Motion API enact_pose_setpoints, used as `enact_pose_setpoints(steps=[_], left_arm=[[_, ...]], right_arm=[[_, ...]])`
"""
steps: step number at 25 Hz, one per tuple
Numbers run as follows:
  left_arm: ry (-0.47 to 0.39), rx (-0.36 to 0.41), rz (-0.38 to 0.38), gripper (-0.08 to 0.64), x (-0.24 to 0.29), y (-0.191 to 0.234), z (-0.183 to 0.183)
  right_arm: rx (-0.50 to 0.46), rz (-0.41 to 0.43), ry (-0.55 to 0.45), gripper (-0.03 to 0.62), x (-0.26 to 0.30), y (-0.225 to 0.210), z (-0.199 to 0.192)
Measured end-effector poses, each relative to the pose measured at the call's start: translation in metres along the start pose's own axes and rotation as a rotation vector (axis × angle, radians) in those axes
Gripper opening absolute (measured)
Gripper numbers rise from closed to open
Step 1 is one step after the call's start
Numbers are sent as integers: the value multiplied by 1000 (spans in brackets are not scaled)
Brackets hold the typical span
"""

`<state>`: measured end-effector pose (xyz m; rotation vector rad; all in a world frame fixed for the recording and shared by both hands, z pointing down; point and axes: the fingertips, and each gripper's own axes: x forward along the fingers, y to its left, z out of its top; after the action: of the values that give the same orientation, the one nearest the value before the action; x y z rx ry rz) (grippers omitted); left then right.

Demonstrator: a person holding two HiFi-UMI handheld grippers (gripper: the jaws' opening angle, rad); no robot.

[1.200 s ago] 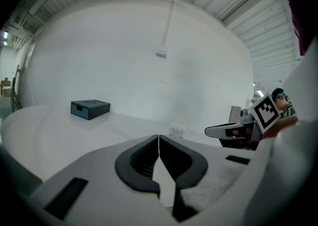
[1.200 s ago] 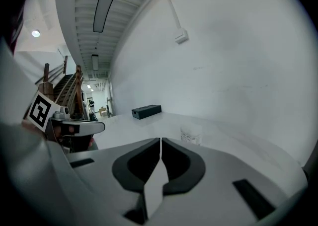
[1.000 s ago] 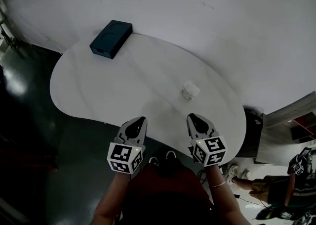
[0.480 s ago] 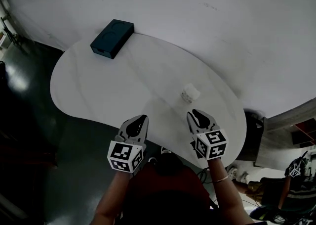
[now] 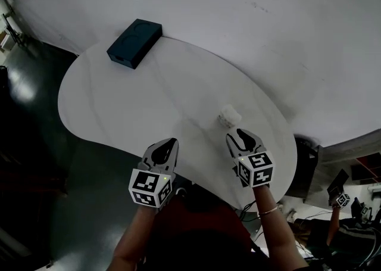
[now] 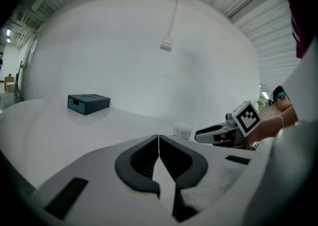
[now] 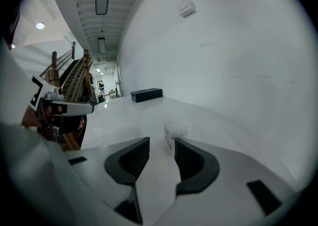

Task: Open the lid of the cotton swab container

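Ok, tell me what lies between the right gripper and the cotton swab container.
Only bare table: the head view shows an empty strip between the right gripper, its jaws opening with nothing in them, and the cotton swab container.

Container (image 7: 175, 129): right gripper view, centre; lower half hidden behind the right gripper (image 7: 160, 145), its jaws opening with nothing between them; lid seam blurred. Head view: too small to tell lid from body.
Box (image 5: 134, 43): head view, upper left; top detail too small to read.
Table (image 5: 119, 103): head view; near edge partly hidden, lower centre.
Person (image 5: 333, 217): head view, lower right; tiny, cut by the frame edge.
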<state>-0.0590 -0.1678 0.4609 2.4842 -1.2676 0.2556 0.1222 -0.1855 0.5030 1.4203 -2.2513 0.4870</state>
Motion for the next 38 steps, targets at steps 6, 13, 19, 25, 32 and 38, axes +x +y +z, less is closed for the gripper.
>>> enact_pose_setpoints(steps=[6,13,19,25,32,38], left_arm=[[20,5,7,26,9,5,0],[50,2,16,26,14,5,-6],[62,3,26,26,23,5,-8],[59,0,47,26,26,11,-5],[56,-10,80,26,28,16,-6],[54,-18,98,26,26,19,-6]], right_arm=[[-33,17,32,208,16,-15,-4],[-78,41,80,252,35,-24,-10],[-94,59,75,255,49,-31,-5],[-110,92,82,255,60,-28,-5],[-109,101,72,253,72,-28,-4],[-109,97,83,246,75,-30,-4]])
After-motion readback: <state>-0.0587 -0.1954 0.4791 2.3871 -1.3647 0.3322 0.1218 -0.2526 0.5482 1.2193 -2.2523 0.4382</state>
